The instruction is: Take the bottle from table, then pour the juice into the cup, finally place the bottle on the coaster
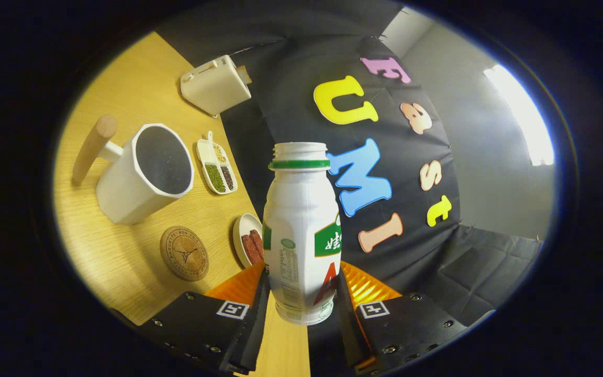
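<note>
While my gripper point(301, 303) clamps both fingers against the bottle point(301, 230) at lower centre, I see it lifted off the table point(123, 262), uncapped and tilted with the view. Left of it lie the coaster point(184, 253) and a plate of sausages point(246, 241). Farther, at centre left, sits the cup point(144, 173), then a snack tray point(216, 168) and a toaster point(215, 86) at upper left.

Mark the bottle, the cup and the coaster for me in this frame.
bottle point(301, 220): gripper view, white body between the fingers.
cup point(123, 196): gripper view, outer white wall below the rim.
coaster point(184, 253): gripper view, centre of the cork disc.
</note>
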A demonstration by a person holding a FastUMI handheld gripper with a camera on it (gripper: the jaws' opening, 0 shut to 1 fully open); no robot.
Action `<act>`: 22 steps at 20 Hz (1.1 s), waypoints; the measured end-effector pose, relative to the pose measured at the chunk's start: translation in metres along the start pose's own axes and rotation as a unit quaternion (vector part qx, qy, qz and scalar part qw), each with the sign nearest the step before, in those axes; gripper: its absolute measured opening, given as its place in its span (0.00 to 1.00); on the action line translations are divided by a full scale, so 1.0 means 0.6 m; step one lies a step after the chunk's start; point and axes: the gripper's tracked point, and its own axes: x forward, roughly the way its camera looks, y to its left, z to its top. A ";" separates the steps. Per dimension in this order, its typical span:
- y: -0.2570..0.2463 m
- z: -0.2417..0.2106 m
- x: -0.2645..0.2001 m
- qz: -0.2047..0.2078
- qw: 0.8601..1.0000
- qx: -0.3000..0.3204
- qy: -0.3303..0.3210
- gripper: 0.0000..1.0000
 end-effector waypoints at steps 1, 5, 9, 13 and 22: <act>-0.001 0.005 0.005 -0.002 1.000 -0.011 -0.003 0.62; -0.004 0.009 0.006 -0.017 0.999 -0.051 -0.009 0.62; -0.007 0.018 0.005 -0.027 0.996 -0.088 -0.014 0.62; -0.008 0.022 0.004 -0.034 0.992 -0.117 -0.020 0.62; -0.015 0.028 0.002 -0.048 0.984 -0.168 -0.032 0.62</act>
